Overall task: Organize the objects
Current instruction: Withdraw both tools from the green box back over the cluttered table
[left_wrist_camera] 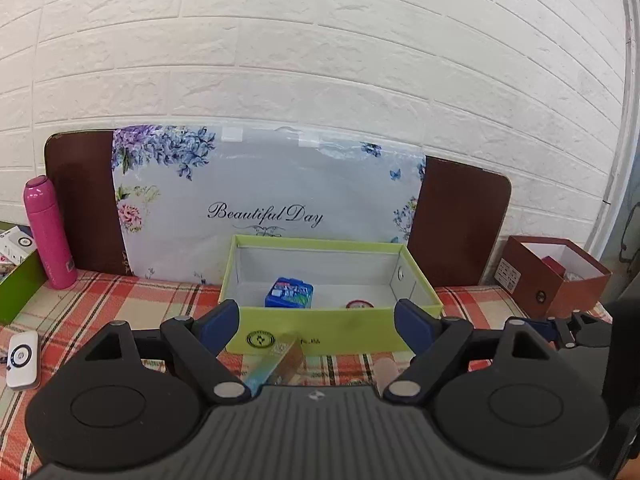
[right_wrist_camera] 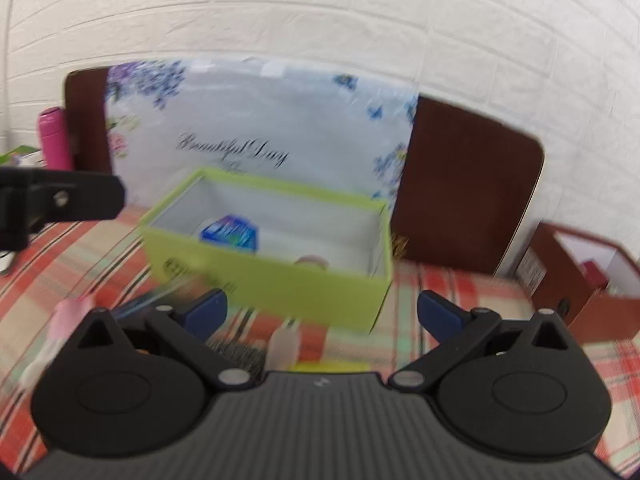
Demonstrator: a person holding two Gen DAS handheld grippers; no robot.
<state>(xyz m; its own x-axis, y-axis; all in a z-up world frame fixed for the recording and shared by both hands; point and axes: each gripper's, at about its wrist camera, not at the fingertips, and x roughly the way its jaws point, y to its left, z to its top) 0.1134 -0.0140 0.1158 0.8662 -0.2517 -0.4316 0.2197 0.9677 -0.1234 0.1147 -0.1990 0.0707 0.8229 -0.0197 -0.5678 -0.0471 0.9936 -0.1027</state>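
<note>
Both tools are empty. The left hand-held gripper (left_wrist_camera: 316, 322) has its blue pads spread wide with nothing between them, and the right hand-held gripper (right_wrist_camera: 322, 312) stands released too, jaws fully apart, though its view is blurred. Straight ahead of both, near the back edge of the tabletop (left_wrist_camera: 120, 296) with its red plaid cloth, sits the open green box (left_wrist_camera: 320, 332), set against a flowered board that leans on the white brick wall. Two things already lie inside: a blue packet (left_wrist_camera: 289, 293) left of the middle of the box floor, and a small round item (left_wrist_camera: 360, 304) with a red rim by the front wall, too hidden to name. So I'd judge the sorting begun but far from finished. Loose pieces remain on the cloth in front of the box: a flat colourful stick-like pack (left_wrist_camera: 276, 364) and a pale tube (left_wrist_camera: 384, 368), both just below the left gripper's pads. A white gadget (left_wrist_camera: 23, 359) lies at the left edge, and a pink bottle (left_wrist_camera: 49, 232) stands at the back left corner. A brown box (left_wrist_camera: 556, 280) at the right edge holds something red.
</note>
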